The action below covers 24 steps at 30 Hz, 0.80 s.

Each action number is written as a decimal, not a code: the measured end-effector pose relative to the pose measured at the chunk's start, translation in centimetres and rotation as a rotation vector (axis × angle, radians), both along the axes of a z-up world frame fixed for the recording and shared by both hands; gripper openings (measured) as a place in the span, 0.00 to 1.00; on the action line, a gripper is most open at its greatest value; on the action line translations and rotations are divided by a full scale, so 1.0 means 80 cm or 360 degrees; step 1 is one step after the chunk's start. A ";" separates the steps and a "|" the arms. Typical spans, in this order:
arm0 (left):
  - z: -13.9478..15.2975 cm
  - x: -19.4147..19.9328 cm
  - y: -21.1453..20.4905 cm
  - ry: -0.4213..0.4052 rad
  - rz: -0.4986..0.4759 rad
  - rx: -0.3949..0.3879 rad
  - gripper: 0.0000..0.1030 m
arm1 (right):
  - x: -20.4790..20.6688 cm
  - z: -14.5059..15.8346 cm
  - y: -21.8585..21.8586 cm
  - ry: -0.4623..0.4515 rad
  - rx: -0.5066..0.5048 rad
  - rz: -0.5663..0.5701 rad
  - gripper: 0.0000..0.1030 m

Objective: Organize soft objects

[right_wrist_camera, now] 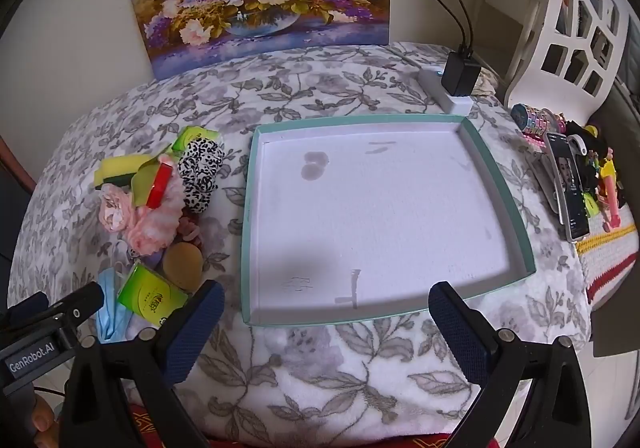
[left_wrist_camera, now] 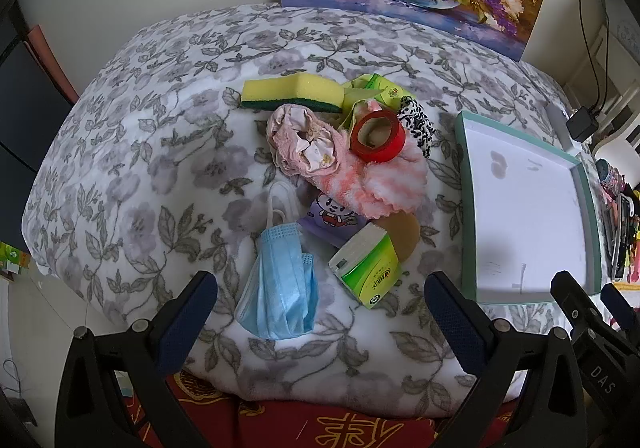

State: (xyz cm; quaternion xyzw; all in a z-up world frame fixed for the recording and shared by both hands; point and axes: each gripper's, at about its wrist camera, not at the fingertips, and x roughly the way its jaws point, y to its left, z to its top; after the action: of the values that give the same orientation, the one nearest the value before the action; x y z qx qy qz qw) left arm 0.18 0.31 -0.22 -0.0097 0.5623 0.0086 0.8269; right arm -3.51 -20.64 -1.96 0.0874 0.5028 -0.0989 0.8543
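Start of sort: both grippers, left [left_wrist_camera: 320, 300] & right [right_wrist_camera: 326, 312], gape empty. Tray [right_wrist_camera: 496, 176] bare. Next, prob. grab mask [left_wrist_camera: 280, 288] at 6 o'clock of pile.

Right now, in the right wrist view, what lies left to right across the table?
Sponge → red tape → spotted scrunchie → tray → phone

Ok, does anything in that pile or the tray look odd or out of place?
Yes. A red tape roll sits tilted on the pink cloth, the one rigid item among soft things. The tray holds nothing, though its white floor shows greyish stains.
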 end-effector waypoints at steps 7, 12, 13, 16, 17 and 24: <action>0.002 -0.001 0.000 0.0000 0.0001 0.0006 1.00 | 0.000 0.000 0.001 0.0000 -0.0001 -0.0001 1.00; 0.002 -0.001 0.000 0.0000 -0.0001 0.0010 1.00 | 0.000 0.000 0.001 0.0001 -0.0002 -0.0001 1.00; 0.002 -0.001 0.001 0.0000 -0.0001 0.0010 1.00 | 0.001 0.000 0.001 0.0001 -0.0002 -0.0001 1.00; 0.002 -0.001 -0.001 0.0001 0.0000 0.0010 1.00 | 0.001 0.000 0.002 0.0001 -0.0003 0.0000 1.00; 0.002 -0.001 0.000 0.0001 0.0000 0.0010 1.00 | 0.001 0.000 0.002 0.0002 -0.0003 0.0000 1.00; 0.000 -0.001 0.005 0.0005 0.0007 0.0012 1.00 | 0.001 0.000 0.001 0.0004 -0.0009 0.0010 1.00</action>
State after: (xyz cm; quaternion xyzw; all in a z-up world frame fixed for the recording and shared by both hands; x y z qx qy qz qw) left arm 0.06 0.68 -0.21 -0.0079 0.5635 0.0124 0.8260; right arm -3.46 -20.58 -1.93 0.0832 0.5039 -0.0977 0.8542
